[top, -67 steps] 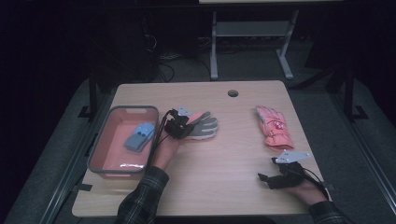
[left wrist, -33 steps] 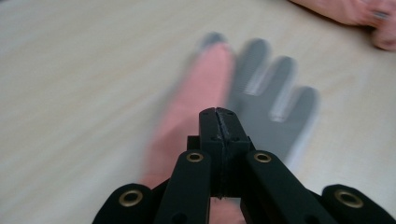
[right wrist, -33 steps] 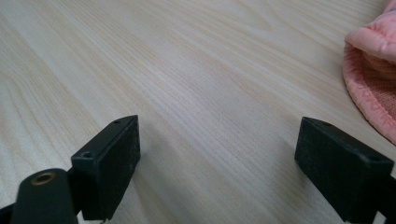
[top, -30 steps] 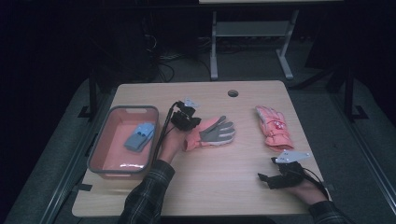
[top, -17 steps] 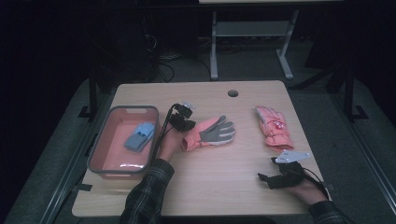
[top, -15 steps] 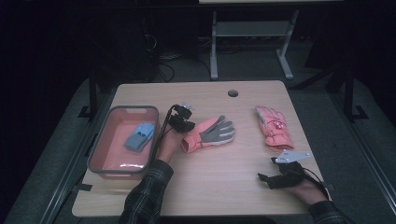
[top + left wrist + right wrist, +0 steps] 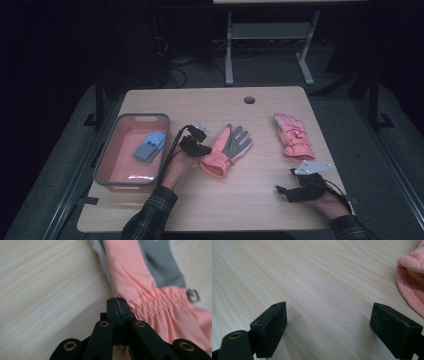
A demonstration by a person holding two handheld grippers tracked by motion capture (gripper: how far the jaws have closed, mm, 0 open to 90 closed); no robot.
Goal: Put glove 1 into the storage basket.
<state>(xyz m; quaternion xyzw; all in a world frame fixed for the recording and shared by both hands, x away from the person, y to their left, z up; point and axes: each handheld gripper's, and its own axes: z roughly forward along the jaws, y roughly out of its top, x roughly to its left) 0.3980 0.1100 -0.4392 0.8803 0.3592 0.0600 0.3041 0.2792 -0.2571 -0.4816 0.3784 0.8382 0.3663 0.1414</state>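
A pink glove with a grey palm (image 7: 231, 146) lies at the table's middle, fingers pointing to the far right. My left gripper (image 7: 202, 148) is at its near-left side, by the cuff. In the left gripper view the jaws (image 7: 117, 305) are pressed together on the glove's (image 7: 140, 277) edge next to the gathered wrist. A second pink glove (image 7: 292, 137) lies at the right. My right gripper (image 7: 283, 190) rests near the front right edge, open over bare wood (image 7: 329, 322). That glove's cuff (image 7: 412, 287) shows at the right edge of the right gripper view.
A grey-rimmed pink bin (image 7: 107, 150) stands at the left with a blue glove (image 7: 150, 146) inside. A round cable hole (image 7: 249, 99) is at the table's far middle. A metal stand (image 7: 270, 45) is on the floor behind the table.
The left hand and the grey-palmed glove have come a little toward the near side and down together. The right hand has kept still.
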